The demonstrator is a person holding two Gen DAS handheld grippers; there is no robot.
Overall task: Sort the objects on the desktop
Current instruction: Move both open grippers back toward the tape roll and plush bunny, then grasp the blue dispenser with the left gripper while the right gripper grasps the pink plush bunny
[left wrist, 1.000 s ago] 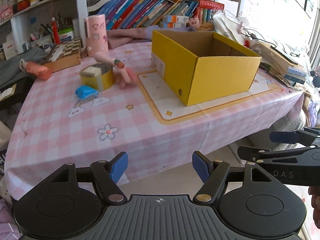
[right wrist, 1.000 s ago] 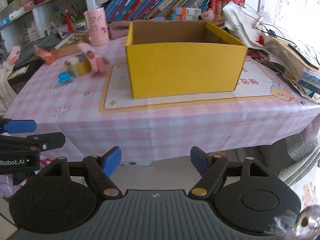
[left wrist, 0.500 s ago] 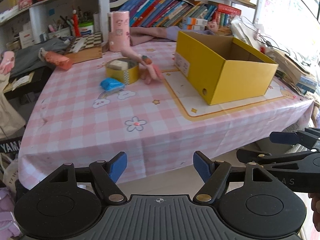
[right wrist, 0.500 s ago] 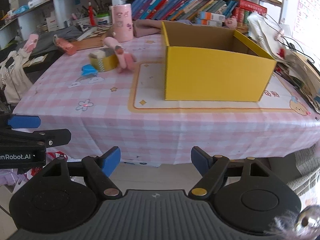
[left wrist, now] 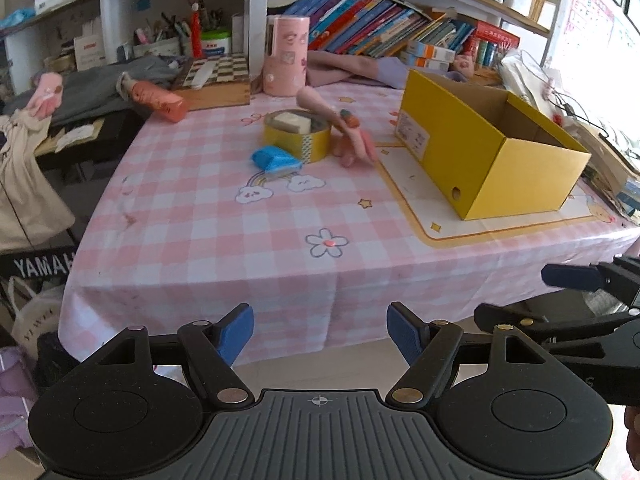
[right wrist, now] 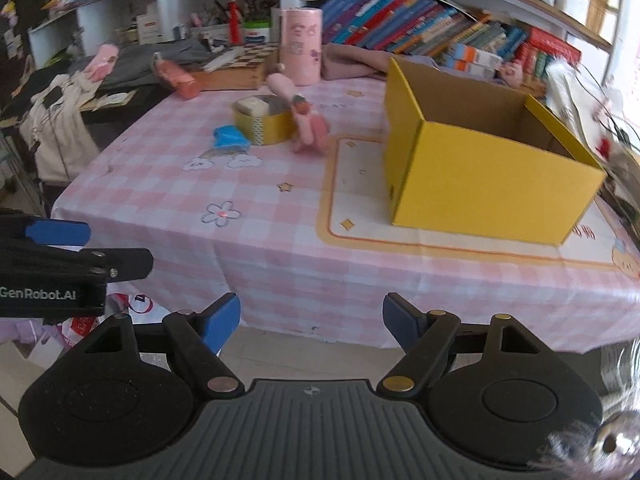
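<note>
An open yellow cardboard box [left wrist: 488,156] [right wrist: 480,176] stands on the right of the pink checked table [left wrist: 224,216] [right wrist: 272,224]. Further back lie a wide yellow tape roll [left wrist: 297,135] [right wrist: 262,122] with a pale block on it, a small blue object [left wrist: 275,160] [right wrist: 230,138] and a pink soft toy [left wrist: 340,124] [right wrist: 304,118]. My left gripper [left wrist: 320,330] hangs open and empty in front of the table's near edge. Beside it my right gripper [right wrist: 312,320] [left wrist: 572,300] is also open and empty, off the table.
A pink cylinder cup [left wrist: 286,54] [right wrist: 301,44], a chessboard box [left wrist: 216,80] and a pink bottle [left wrist: 158,98] sit at the back. Behind them, shelves hold books [left wrist: 380,28]. Papers and cables [left wrist: 560,92] pile up right of the box. Bags and clothes [left wrist: 24,184] hang on the left.
Both grippers have shifted sideways to the left along the table's front, so the box and objects slid right in both views. Both views have also rolled slightly. Nothing on the table moved.
</note>
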